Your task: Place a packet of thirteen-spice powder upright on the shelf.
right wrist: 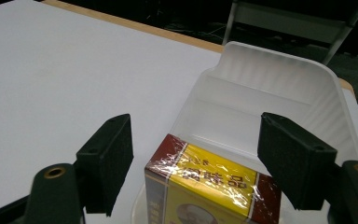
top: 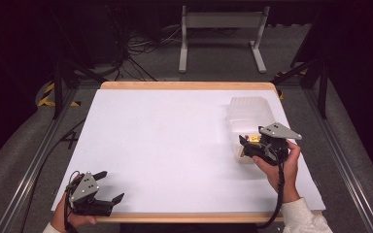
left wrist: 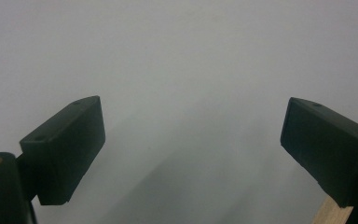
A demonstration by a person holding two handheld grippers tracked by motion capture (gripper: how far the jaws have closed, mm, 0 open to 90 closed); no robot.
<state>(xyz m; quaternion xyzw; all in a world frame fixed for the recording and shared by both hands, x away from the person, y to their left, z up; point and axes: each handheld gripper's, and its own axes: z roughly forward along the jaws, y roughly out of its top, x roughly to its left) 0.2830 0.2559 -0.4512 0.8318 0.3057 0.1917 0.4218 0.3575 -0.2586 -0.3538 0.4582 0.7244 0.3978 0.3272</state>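
A box (right wrist: 212,186) stands in the near end of a tray (top: 250,112) on the table's (top: 165,141) right side.

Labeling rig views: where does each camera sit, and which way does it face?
High view: above the person's side, looking forward and down on the table; both hands, left gripper, right gripper.
Left gripper view: on that gripper, facing bare table between wide-apart jaws.
Right gripper view: looks along its jaws at the yellow-and-red box and clear container.
Shared: high and right gripper views show the container.
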